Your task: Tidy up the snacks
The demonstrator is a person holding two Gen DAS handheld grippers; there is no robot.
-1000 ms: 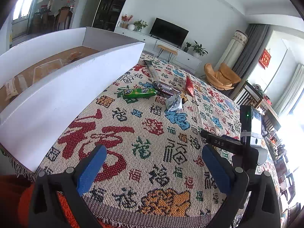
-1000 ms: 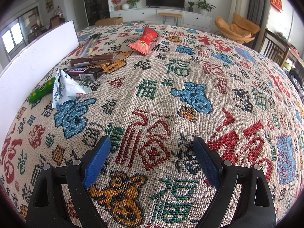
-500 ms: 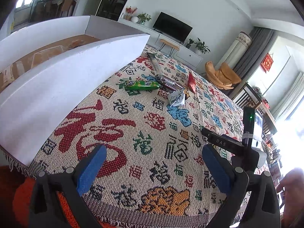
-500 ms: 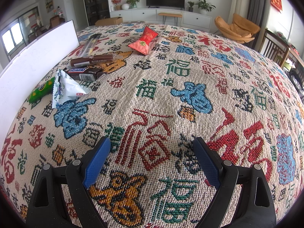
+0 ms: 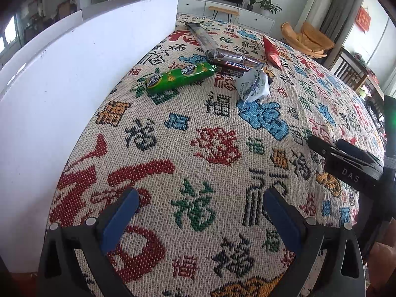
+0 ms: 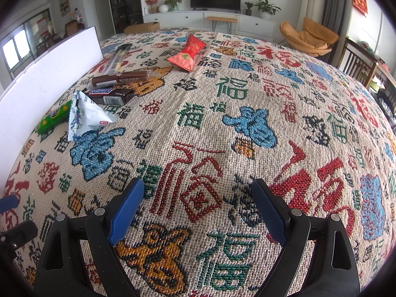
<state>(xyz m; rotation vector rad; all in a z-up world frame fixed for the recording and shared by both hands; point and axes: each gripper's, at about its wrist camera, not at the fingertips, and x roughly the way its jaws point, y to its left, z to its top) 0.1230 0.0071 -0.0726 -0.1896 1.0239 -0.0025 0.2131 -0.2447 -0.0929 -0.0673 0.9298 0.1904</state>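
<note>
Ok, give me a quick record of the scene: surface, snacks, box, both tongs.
surface: patterned cloth
snacks: green roll, white packet, Snickers bar, brown bar, red pouch, long dark pack
box: white wall, left of the snacks, next to the green roll
left tongs: open, empty, above cloth
right tongs: open, empty, above cloth

My left gripper (image 5: 198, 212) hangs low, jaws wide apart — right gripper (image 6: 198, 203) likewise spread, gripping nothing.
</note>
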